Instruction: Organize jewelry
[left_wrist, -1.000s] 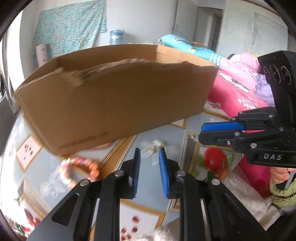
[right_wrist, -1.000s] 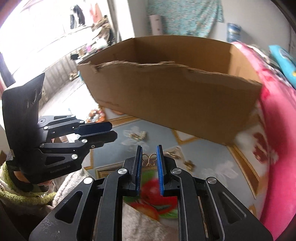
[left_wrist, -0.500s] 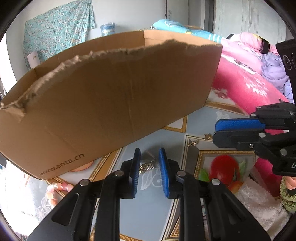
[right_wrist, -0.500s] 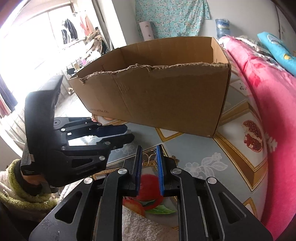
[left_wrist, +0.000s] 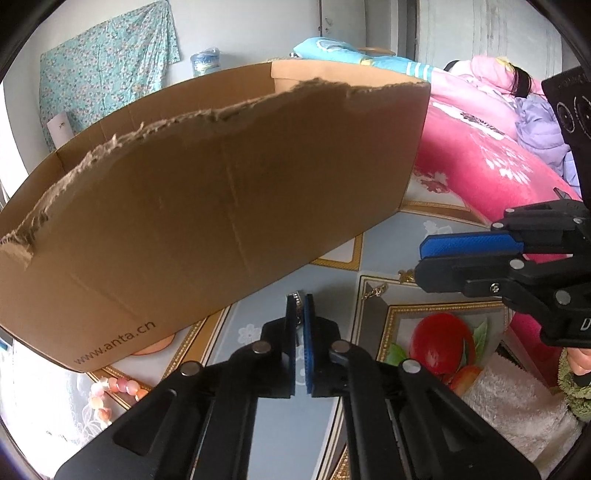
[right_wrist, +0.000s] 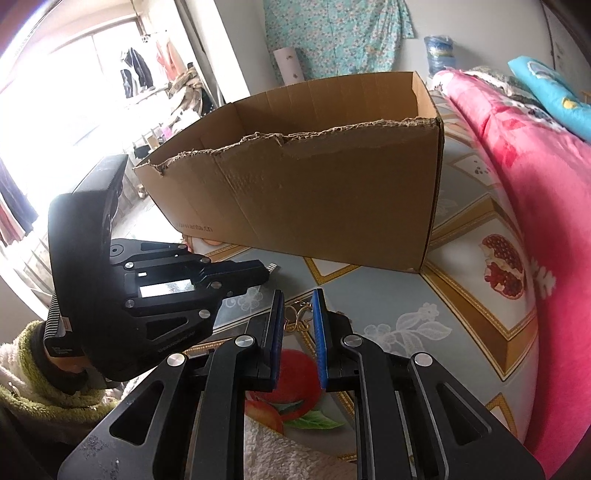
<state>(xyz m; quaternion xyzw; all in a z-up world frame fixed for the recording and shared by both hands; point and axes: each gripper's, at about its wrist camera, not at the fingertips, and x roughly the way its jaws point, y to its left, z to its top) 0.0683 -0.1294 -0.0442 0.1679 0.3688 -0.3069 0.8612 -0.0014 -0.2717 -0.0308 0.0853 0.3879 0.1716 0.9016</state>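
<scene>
My left gripper (left_wrist: 299, 300) is shut on a small silver metal jewelry piece (left_wrist: 298, 297), held just in front of the torn cardboard box (left_wrist: 221, 206). In the right wrist view the left gripper (right_wrist: 264, 274) shows the silver piece (right_wrist: 272, 267) sticking out of its tip. My right gripper (right_wrist: 298, 302) is open and empty, low over the table, with a gold chain piece (right_wrist: 297, 314) lying between its fingers. The right gripper (left_wrist: 421, 258) also shows at the right of the left wrist view. A gold chain (left_wrist: 373, 290) lies on the table.
The patterned tablecloth (right_wrist: 406, 295) carries fruit pictures. A pink bead bracelet (left_wrist: 110, 391) lies left of the box's near corner. A pink quilt (right_wrist: 535, 184) bounds the right side. A white fluffy towel (left_wrist: 517, 398) lies at the near edge.
My left gripper has closed from open onto the silver piece and lifted it. The right gripper has stayed open over the gold chain, with the box nearer in view.
</scene>
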